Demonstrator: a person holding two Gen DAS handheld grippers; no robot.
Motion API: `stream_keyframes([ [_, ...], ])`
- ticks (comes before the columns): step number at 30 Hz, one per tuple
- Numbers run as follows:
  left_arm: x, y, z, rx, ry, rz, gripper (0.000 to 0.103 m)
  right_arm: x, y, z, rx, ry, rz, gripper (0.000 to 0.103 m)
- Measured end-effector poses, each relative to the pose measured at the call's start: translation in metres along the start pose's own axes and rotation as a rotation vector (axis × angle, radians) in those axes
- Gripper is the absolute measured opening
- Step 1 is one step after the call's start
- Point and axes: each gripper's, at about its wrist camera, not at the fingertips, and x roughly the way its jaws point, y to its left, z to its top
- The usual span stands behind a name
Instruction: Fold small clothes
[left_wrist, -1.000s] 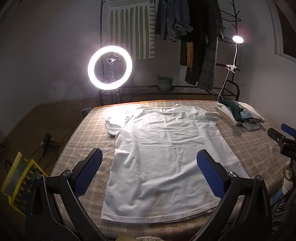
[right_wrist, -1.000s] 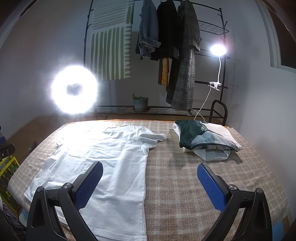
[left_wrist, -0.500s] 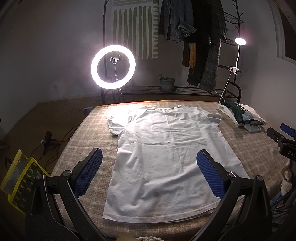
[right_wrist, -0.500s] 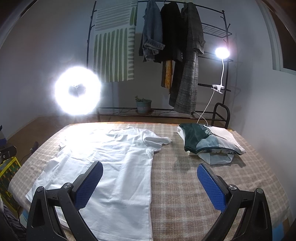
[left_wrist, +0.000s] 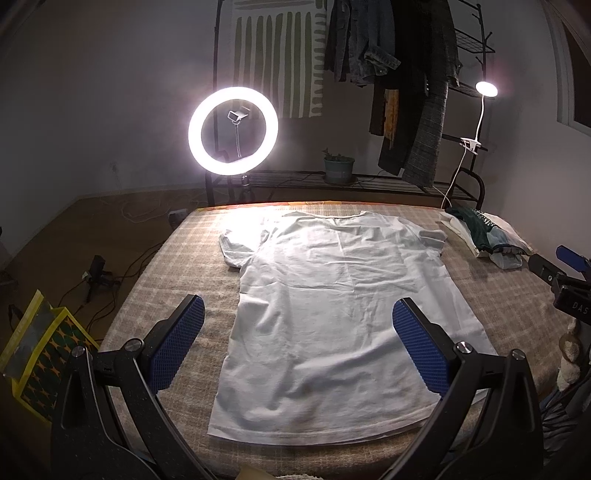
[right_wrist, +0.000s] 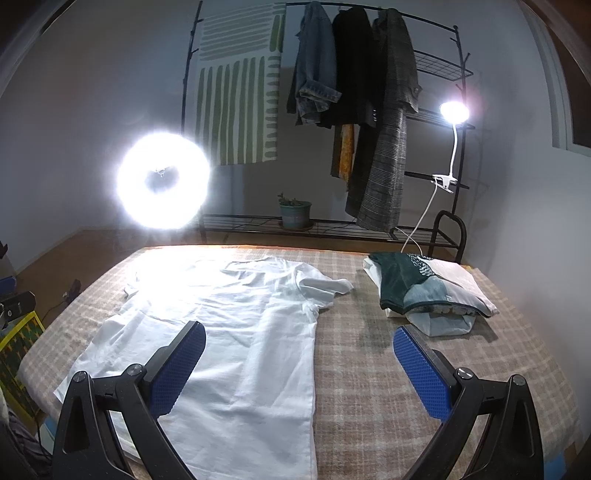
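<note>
"DAS" on right gripper (left_wrist: 570, 291)

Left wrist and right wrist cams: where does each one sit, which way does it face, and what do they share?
Left wrist: above the bed's near edge, facing the white T-shirt; its open left gripper frames it, right gripper at the edge.
Right wrist: further right, facing the shirt's right side and the folded pile; open right gripper shows.
Shared: shirt, pile, ring light.

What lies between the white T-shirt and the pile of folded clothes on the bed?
Only bare checked bedcover: the right wrist view shows an open strip between the white T-shirt and the pile of folded clothes, with nothing lying on it.
</note>
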Motion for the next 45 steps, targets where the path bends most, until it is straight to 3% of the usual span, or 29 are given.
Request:
stream_keyframes([
  [6,0.007,0.034,-0.017,-0.116,0.022,-0.019,0.103,0.014,0.013,0.021,-0.026,0.019,0.065,0.102],
  [12,0.024,0.073,-0.048,-0.281,0.134,-0.02,0.087,0.051,0.042,0.061,-0.021,0.073,0.223,0.095],
  [20,0.055,0.114,-0.103,-0.465,0.315,-0.01,0.068,0.122,0.118,0.11,-0.048,0.186,0.422,0.083],
  [25,0.072,0.122,-0.12,-0.494,0.378,0.003,0.066,0.166,0.18,0.135,-0.085,0.239,0.511,0.081],
  [28,0.082,0.123,-0.127,-0.507,0.413,-0.001,0.059,0.198,0.217,0.147,-0.074,0.291,0.568,0.08],
  [32,0.096,0.123,-0.134,-0.525,0.457,-0.03,0.059,0.239,0.265,0.153,-0.086,0.335,0.589,0.079],
  [36,0.099,0.125,-0.134,-0.516,0.447,-0.033,0.058,0.283,0.306,0.147,-0.149,0.388,0.576,0.079],
  [38,0.1,0.124,-0.133,-0.504,0.446,-0.029,0.047,0.308,0.33,0.139,-0.174,0.424,0.574,0.079],
  [40,0.104,0.123,-0.132,-0.509,0.46,-0.058,0.01,0.329,0.348,0.132,-0.178,0.462,0.57,0.076],
  [45,0.107,0.135,-0.135,-0.625,0.464,-0.148,0.003,0.381,0.397,0.106,-0.219,0.564,0.554,0.068],
])
